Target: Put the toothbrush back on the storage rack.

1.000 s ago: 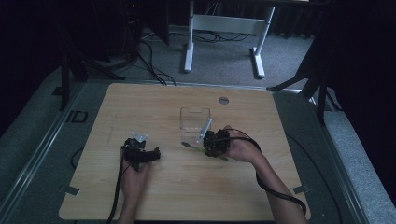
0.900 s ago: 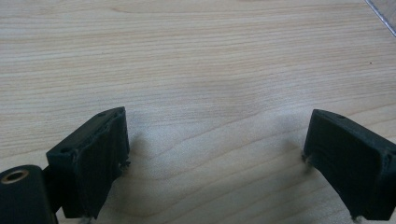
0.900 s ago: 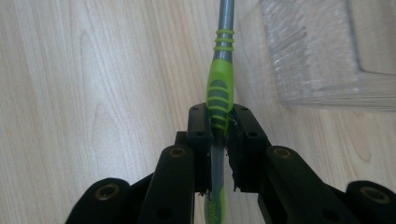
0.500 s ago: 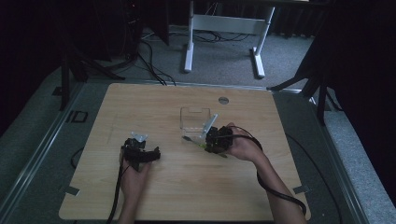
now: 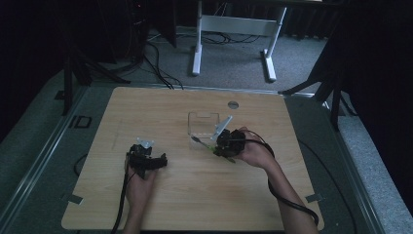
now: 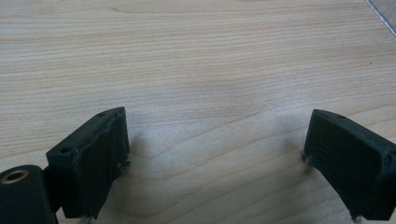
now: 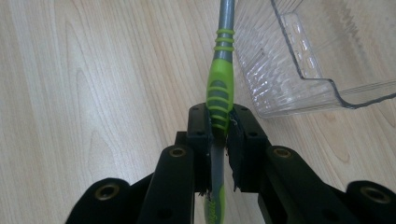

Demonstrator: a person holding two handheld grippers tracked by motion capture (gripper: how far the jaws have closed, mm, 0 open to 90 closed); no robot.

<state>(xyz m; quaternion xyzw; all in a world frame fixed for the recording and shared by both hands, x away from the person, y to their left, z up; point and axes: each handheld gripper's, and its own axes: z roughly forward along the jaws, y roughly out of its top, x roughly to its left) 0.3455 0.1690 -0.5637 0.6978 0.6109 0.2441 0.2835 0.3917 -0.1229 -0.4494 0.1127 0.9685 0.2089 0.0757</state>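
The high view looks forward and down on my whole table from above its near edge. My left gripper view sits close over bare wood. My right gripper view looks close along its jaws, sharing the bin with the high view.

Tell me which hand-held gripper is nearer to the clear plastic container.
Right. The right hand-held gripper, clamping a green toothbrush, sits just beside the clear plastic container; the left hand-held gripper rests well off to its left, open.

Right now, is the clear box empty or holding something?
Empty: the clear box shows bare walls; the toothbrush stays outside it.
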